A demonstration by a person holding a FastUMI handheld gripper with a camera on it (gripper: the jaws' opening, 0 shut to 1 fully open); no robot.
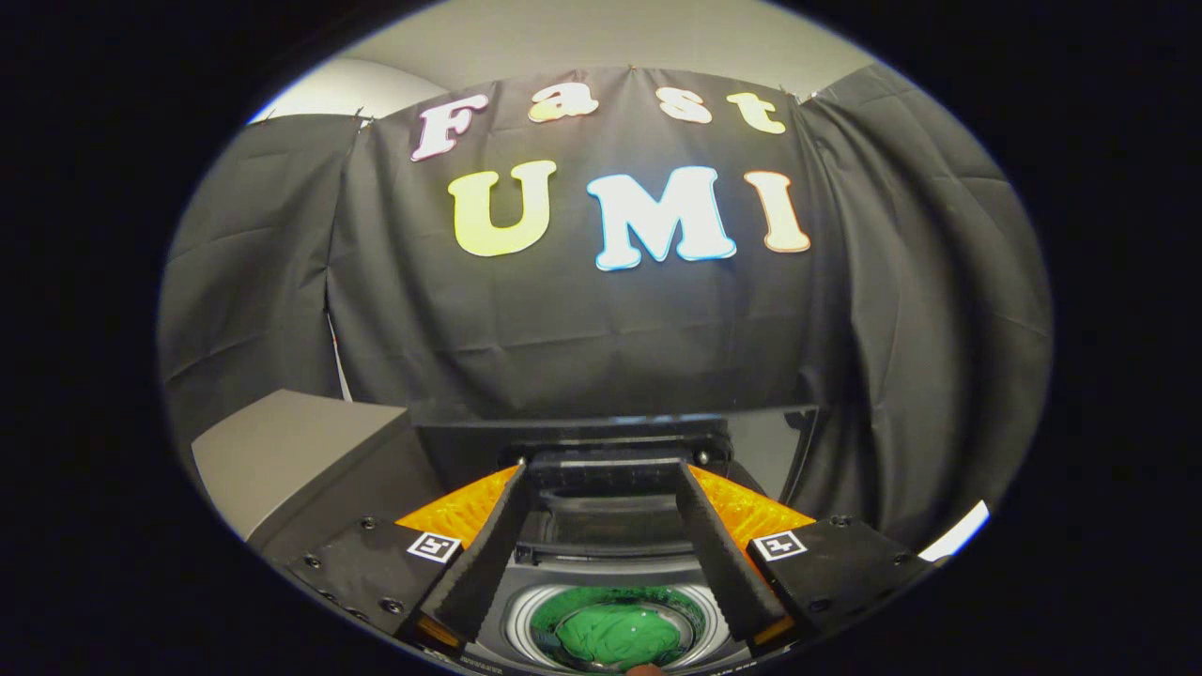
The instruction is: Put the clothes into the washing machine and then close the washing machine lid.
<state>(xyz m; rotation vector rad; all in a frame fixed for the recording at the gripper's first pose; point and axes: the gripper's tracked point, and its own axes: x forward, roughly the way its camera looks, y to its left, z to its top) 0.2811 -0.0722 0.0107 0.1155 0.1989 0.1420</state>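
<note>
A green garment [615, 634] lies bunched at the bottom of the washing machine's round drum [526, 627], seen from above between my fingers. My gripper [601, 469] is open, held over the machine's top opening, with nothing between its fingers. The fingertips reach toward the machine's dark lid [601, 427], which stands raised behind the opening, just beyond them. The garment is well below the fingers and apart from them.
A grey-topped surface [291, 451] sits to the left of the machine. Black cloth walls close in the space behind and to the right. A glass-like edge of the lid [779, 451] shows to the right of the fingertips.
</note>
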